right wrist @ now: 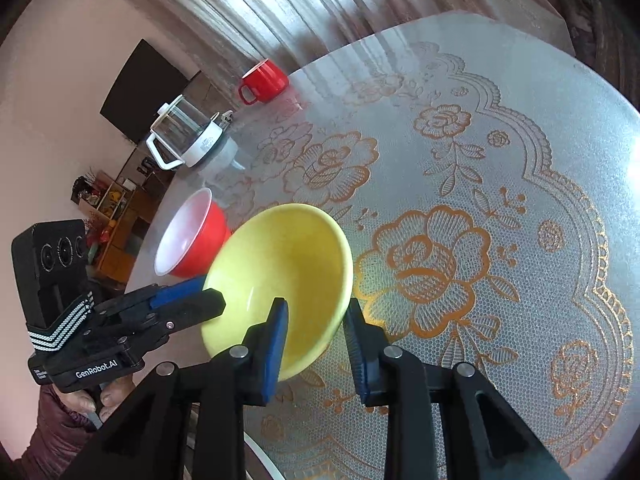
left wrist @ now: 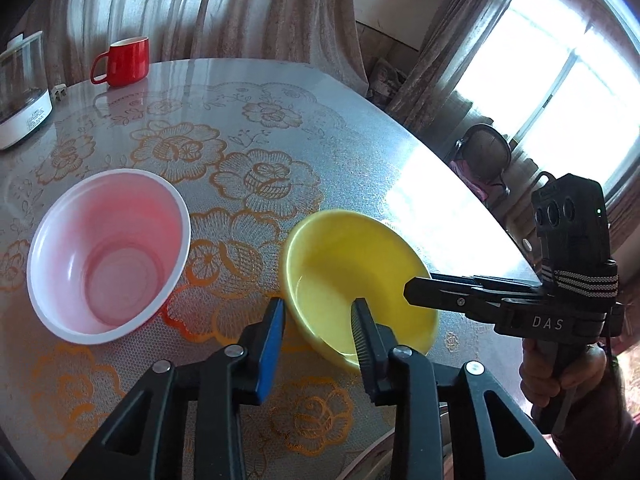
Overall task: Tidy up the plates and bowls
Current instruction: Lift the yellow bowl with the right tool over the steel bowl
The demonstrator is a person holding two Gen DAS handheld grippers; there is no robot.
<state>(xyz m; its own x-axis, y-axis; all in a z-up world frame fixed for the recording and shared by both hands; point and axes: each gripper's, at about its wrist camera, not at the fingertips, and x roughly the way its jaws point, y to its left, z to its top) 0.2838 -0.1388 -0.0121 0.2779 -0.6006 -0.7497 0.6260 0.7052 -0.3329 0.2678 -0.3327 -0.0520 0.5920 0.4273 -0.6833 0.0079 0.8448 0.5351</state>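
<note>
A yellow bowl sits on the lace-patterned table, with a red bowl with a white inside to its left. My left gripper is open and straddles the yellow bowl's near left rim, one finger outside and one inside. My right gripper is open and straddles the same bowl at its near right rim. The red bowl lies beyond it. Each gripper shows in the other's view, the right one and the left one.
A red mug stands at the far side of the table, with a glass kettle on a white base to its left. The table edge curves along the right. A chair stands beyond it.
</note>
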